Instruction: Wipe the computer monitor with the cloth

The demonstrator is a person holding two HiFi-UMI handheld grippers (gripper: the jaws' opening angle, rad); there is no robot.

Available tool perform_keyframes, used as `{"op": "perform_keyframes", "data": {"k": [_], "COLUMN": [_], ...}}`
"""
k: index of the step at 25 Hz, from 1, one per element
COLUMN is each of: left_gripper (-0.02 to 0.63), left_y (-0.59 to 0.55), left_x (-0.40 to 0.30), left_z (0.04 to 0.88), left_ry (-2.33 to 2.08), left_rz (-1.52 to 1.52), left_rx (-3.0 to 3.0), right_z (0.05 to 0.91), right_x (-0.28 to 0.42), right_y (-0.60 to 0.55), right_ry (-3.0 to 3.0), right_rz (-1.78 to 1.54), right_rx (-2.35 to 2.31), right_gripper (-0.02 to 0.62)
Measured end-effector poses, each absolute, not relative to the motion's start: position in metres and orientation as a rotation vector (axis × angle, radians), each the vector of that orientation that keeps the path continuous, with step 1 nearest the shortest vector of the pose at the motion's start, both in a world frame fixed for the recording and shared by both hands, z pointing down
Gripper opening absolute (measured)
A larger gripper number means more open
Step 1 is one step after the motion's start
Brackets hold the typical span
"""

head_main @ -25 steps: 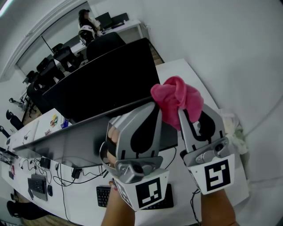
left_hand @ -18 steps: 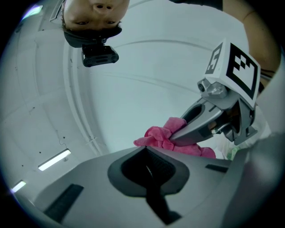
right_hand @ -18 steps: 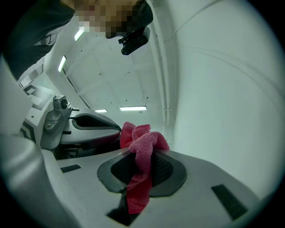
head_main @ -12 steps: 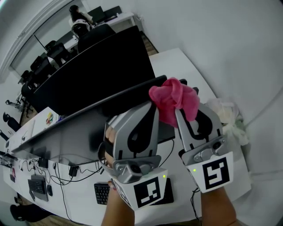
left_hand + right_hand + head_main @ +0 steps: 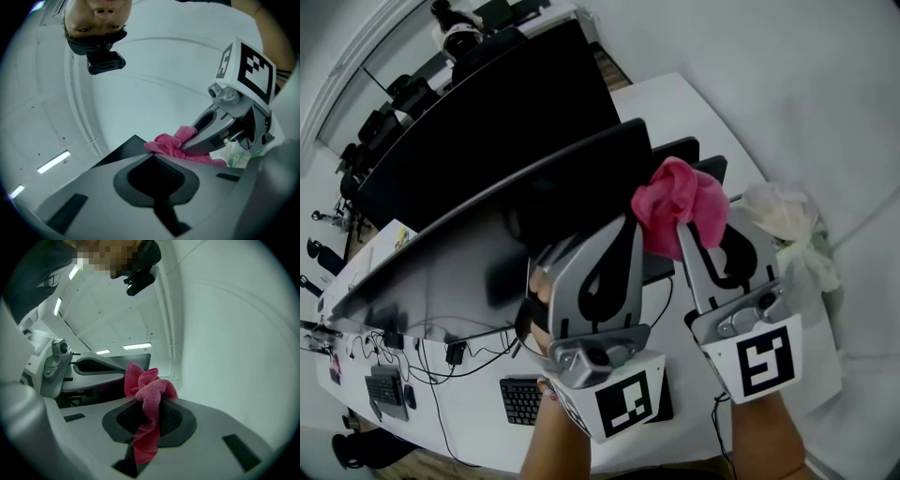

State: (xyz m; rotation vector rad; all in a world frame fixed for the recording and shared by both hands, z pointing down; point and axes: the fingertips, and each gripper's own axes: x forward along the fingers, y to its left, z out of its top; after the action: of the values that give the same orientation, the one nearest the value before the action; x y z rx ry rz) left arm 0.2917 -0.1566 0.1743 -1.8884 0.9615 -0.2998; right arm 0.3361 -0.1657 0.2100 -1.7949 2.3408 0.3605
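Pink cloth (image 5: 680,199) pinched between right gripper's (image 5: 709,234) jaws, bunched above their tips, near computer monitor's (image 5: 450,272) right end, left gripper's (image 5: 624,225) jaws pressed together, empty

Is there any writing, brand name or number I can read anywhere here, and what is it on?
No text can be read.
Cube on the left gripper: black-and-white squares, no letters.
Cube on the right gripper: likewise only a pattern.
Keyboard keys: too small to read.
Coloured sticker at far left: too small to read.
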Motion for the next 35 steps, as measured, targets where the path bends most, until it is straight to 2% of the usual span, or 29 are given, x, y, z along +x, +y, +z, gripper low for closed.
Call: {"op": "perform_keyframes", "data": {"k": [35], "left_gripper": [0.003], "left_y": [-0.156], "left_x": [0.296], "left_z": [0.279], "left_ry": [0.852], "left_rz": [-0.377], "left_rx": [-2.031], "right_z": [0.328], "right_x": [0.337], "right_y": [-0.171], "right_ry": [2.327], "right_rz": [0.122], "right_rx": [-1.866], "right_gripper": [0.063]}}
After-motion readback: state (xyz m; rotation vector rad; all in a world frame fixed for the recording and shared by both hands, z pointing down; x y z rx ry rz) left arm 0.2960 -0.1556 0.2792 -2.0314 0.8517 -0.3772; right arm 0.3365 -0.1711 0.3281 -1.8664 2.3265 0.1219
